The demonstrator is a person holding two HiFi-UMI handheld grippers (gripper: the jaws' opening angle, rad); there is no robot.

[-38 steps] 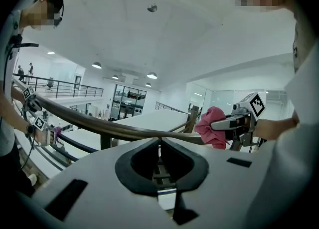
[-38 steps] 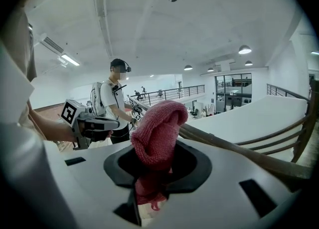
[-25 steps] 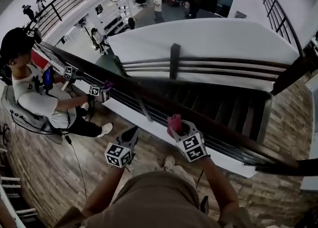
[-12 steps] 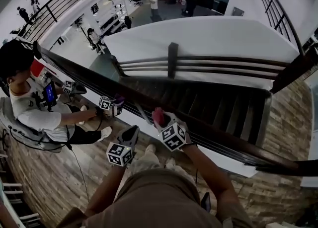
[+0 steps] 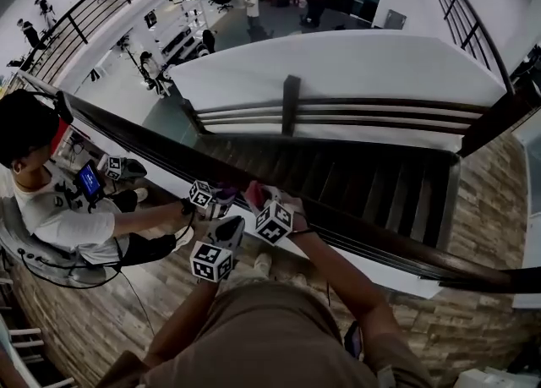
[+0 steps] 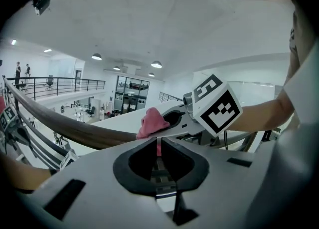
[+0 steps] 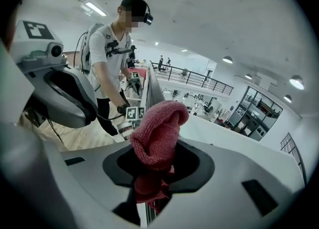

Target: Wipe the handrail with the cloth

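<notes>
A dark wooden handrail (image 5: pixel 397 247) runs across the head view from upper left to lower right, above a staircase (image 5: pixel 363 179) whose lower steps vanish behind a white wall (image 5: pixel 338 65). The rail's far right end is cut off at the frame edge.

At left a second person (image 5: pixel 51 209) leans toward the same rail, with one of their own grippers (image 5: pixel 204 195) at it. What that tool holds is too small and dark to make out.

The wearer's arms reach in from the bottom, both shoulders out of frame. The right gripper (image 5: pixel 260 203) meets the rail just beside the other person's tool. Its jaws have just been opening, yet a bunched pink cloth (image 7: pixel 159 133) sits pinched between them and bulges up past the tips. In the right gripper view the cloth fills the gap and hides nearly all of the rail, and only a thin edge shows beyond it. From above the cloth sits on the rail's top, though the contact itself is covered.

The left gripper (image 5: pixel 230 227) hangs just below the rail, near the right one, with its jaws pressed together on nothing. The sliver of pink in its own view is the cloth farther off.

Figures on the lower floor (image 5: pixel 251 2) are too small to read.
</notes>
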